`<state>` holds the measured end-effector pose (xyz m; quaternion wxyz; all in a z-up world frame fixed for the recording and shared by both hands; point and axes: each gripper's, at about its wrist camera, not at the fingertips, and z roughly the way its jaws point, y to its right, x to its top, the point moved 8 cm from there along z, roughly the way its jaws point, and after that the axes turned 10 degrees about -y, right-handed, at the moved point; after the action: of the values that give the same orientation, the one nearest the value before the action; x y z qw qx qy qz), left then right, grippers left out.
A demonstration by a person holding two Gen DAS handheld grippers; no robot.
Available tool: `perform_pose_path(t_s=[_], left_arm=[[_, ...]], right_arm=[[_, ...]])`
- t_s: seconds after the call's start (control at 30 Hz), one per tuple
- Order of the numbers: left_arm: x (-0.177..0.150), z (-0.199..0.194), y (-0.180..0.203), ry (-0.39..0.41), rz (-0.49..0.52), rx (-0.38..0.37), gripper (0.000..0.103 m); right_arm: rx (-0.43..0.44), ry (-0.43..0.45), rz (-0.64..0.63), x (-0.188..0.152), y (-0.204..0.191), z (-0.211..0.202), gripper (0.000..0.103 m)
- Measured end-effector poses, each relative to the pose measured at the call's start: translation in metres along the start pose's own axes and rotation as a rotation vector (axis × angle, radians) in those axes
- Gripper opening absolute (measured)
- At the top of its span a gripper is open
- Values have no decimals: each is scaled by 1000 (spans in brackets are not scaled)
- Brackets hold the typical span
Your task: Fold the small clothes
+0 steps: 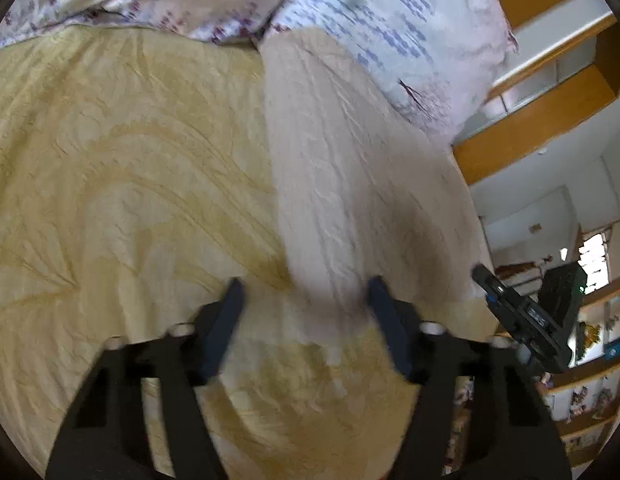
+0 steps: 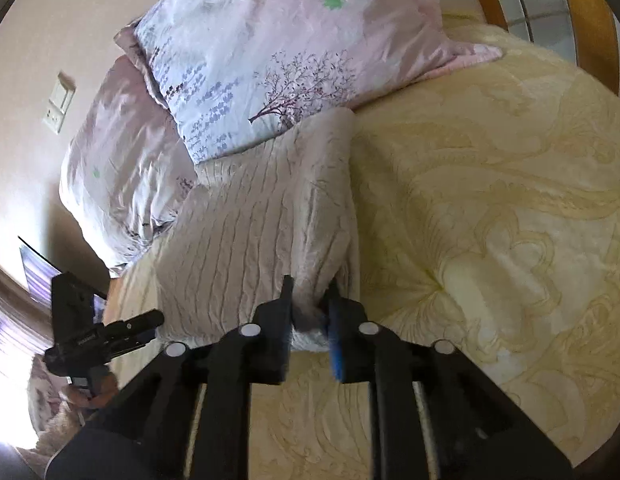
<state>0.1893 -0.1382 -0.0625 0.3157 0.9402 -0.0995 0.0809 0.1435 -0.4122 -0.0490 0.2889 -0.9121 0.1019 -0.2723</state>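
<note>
A pale grey ribbed garment (image 1: pixel 341 160) lies lengthwise on the yellow patterned bedspread (image 1: pixel 130 160), its far end against the pillows. In the left wrist view my left gripper (image 1: pixel 306 292) stands open, with the garment's near end between its fingers (image 1: pixel 234 300) and no pad pressing it. In the right wrist view the garment (image 2: pixel 262 216) is bunched at its near right corner. My right gripper (image 2: pixel 310 300) is shut on that corner just above the bedspread (image 2: pixel 489 220). Each gripper shows at the edge of the other's view: the right gripper (image 1: pixel 529 312) and the left gripper (image 2: pixel 90 336).
Two floral pillows (image 2: pixel 270 52) (image 2: pixel 122 168) lie at the head of the bed, touching the garment's far end. Wooden shelving (image 1: pixel 549 92) stands past the bed's edge. A wall socket (image 2: pixel 60 104) is behind the pillows. The bedspread spreads wide beside the garment.
</note>
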Motion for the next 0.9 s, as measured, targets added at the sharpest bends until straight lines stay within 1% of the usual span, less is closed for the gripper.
perform_pose_path(t_s=[0.03,0.07,0.1,0.13,0.17,0.23,0.3,0.37,0.4,0.47,0.53,0.6,0.67,0.7,0.73,0.77,0.8,0.83,0.87,0.9], left_arm=[[-4,3,2,-22,-7,-30,36],[-6,5,4,-30,-8,-49,26],[-8,4,6,-18,9,-34,24],[-9,4,8,-10,37,-19,19],[-9,3,9,-5,60,-5,17],[-11,1,8,0,63,-21,15],[-13,-1,8,9,74,-26,13],[-17,-2,8,16,84,-23,13],[-20,-1,7,18,90,-17,13],[-24,1,6,18,102,-9,13],[-22,1,7,15,106,-16,14],[-20,-3,7,11,99,-38,16],[-17,-7,9,7,93,-66,21],[-15,-12,8,16,86,-75,23],[-12,-18,8,27,84,-92,35],[-10,-23,8,41,83,-103,48],[-4,-31,7,67,74,-101,54],[2,-36,6,87,67,-95,64],[8,-39,5,95,64,-93,71],[17,-40,4,102,60,-76,71]], right_arm=[[-4,27,-13,2,-4,-5,12],[4,58,-25,5,-8,-12,12],[8,82,-34,7,-12,-18,11],[12,111,-51,9,-18,-26,11],[-11,138,-67,11,-20,-33,10],[-80,150,-86,12,-18,-36,10],[-153,107,-64,8,-3,-25,10],[-189,60,-21,3,15,-12,10],[-195,42,0,1,22,-7,10],[-178,-3,64,-6,36,6,10],[-179,-8,68,-7,36,10,10],[-191,-10,46,-6,31,8,10],[-179,-6,51,-3,29,0,13],[-162,-4,61,-2,29,-2,23],[-152,6,78,0,30,-6,28],[-138,25,95,5,31,-10,40],[-118,46,107,10,30,-12,46],[-90,59,123,16,29,-14,46],[-59,62,134,22,26,-13,46],[-28,65,143,29,23,-10,46]])
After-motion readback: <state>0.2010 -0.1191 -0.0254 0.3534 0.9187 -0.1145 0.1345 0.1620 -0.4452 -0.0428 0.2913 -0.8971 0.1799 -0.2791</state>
